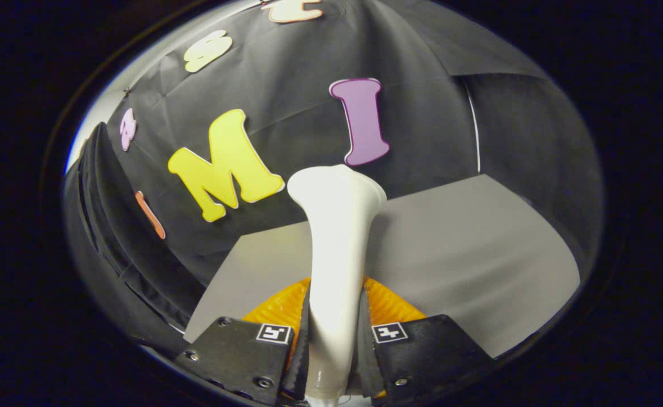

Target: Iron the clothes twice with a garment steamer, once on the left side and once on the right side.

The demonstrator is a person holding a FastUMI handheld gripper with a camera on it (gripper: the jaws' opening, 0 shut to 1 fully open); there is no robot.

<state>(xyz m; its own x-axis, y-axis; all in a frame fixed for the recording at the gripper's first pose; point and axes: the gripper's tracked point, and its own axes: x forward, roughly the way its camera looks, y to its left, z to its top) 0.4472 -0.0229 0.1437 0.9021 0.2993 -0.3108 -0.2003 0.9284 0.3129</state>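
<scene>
Gripper view: the gripper (334,339) holds the garment steamer (336,249) by its white handle. The jaws stand narrow, closed in on the handle from both sides, so that each finger presses against the smooth white shaft with no gap visible at either side. The handle runs straight forward from between the fingers, slim where it is clamped, then widens at its far end into a flared, rounded head (337,189) that stands well beyond the fingertips. The head faces away, so its steam plate cannot be made out.

Under the handle, just ahead of the fingers, a ribbed orange part (277,308) fans out to both sides of the shaft; whether it belongs to the gripper or to the steamer I cannot tell. Each finger carries a small square marker (274,333) near its inner edge, beside the handle.

Below and beyond the steamer lies a plain grey table (467,254), its far edge meeting the booth's black cloth wall (286,85). The steamer's head hangs above the table's far edge, in front of the wall, apart from both as far as can be judged. To the left of the table's left edge hangs a dark garment (111,226) with folds and seams running down it, well apart from the steamer's head. The whole scene sits tilted.
</scene>
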